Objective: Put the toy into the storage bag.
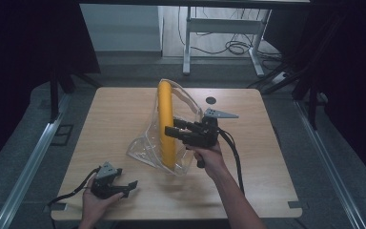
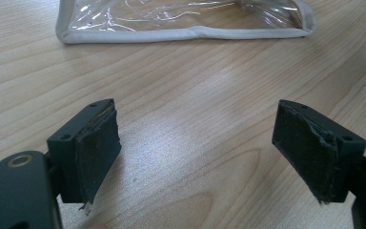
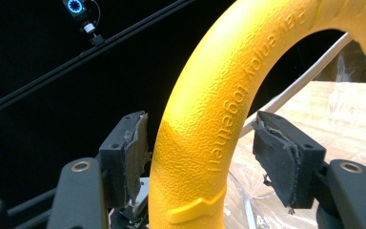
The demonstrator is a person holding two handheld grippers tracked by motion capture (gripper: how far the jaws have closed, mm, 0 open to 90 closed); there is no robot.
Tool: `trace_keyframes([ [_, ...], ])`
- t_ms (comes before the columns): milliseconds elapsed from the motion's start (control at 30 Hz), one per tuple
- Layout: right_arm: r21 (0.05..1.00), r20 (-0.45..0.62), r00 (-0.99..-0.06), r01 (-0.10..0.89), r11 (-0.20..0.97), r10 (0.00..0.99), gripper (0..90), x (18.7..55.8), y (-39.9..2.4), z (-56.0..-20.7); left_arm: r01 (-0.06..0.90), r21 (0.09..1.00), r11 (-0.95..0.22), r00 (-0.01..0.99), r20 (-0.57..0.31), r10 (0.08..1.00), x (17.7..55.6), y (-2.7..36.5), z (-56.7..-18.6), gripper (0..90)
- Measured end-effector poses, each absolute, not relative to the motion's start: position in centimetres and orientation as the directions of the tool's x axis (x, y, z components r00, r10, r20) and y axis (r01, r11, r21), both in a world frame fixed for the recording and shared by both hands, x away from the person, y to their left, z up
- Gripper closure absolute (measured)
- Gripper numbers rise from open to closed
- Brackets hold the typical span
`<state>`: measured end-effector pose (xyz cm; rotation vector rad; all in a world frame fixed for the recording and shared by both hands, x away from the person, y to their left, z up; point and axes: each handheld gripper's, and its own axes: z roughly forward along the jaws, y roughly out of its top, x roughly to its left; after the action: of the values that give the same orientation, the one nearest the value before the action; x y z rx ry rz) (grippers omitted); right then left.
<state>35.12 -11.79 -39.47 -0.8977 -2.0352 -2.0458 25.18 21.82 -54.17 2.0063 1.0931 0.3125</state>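
I see the yellow textured plastic ring (image 1: 166, 125) standing upright inside the clear plastic pouch (image 1: 145, 149) at the table's (image 1: 114, 109) middle; my right gripper (image 1: 170, 129) straddles it, jaws parted, pads clear. Left gripper (image 1: 130, 188) rests open, empty.

On the table (image 1: 124, 109) the ring (image 1: 165, 121) stands on edge inside the pouch (image 1: 145, 148) at the middle, between the right gripper's (image 1: 170, 130) jaws, with the left gripper (image 1: 128, 187) near the front-left edge

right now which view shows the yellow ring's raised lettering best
The right gripper view: the yellow ring is close up between open jaws, lettering legible. The high view shows it whole, standing inside the clear bag, too small to read.
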Motion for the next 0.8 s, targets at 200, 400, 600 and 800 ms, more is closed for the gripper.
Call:
trace_keyframes([
  [200,0.887,0.453,-0.826,0.457,-0.073,0.336,35.7,35.1,-12.2,-39.4,0.586,0.755,-0.293,0.589,-0.149,0.795,25.0,21.9,-54.0,16.0],
  [400,0.890,0.442,-0.821,0.452,-0.062,0.363,35.4,35.0,-13.0,-39.4,0.581,0.756,-0.301,0.594,-0.142,0.792,24.9,21.9,-54.0,16.0],
  [600,0.897,0.424,-0.812,0.436,-0.066,0.401,35.5,34.8,-14.5,-39.6,0.578,0.758,-0.303,0.593,-0.136,0.793,24.7,22.0,-53.9,16.0],
  [800,0.907,0.394,-0.799,0.418,-0.051,0.453,35.7,34.7,-16.1,-40.0,0.578,0.757,-0.305,0.592,-0.132,0.795,24.5,22.1,-53.9,16.0],
])
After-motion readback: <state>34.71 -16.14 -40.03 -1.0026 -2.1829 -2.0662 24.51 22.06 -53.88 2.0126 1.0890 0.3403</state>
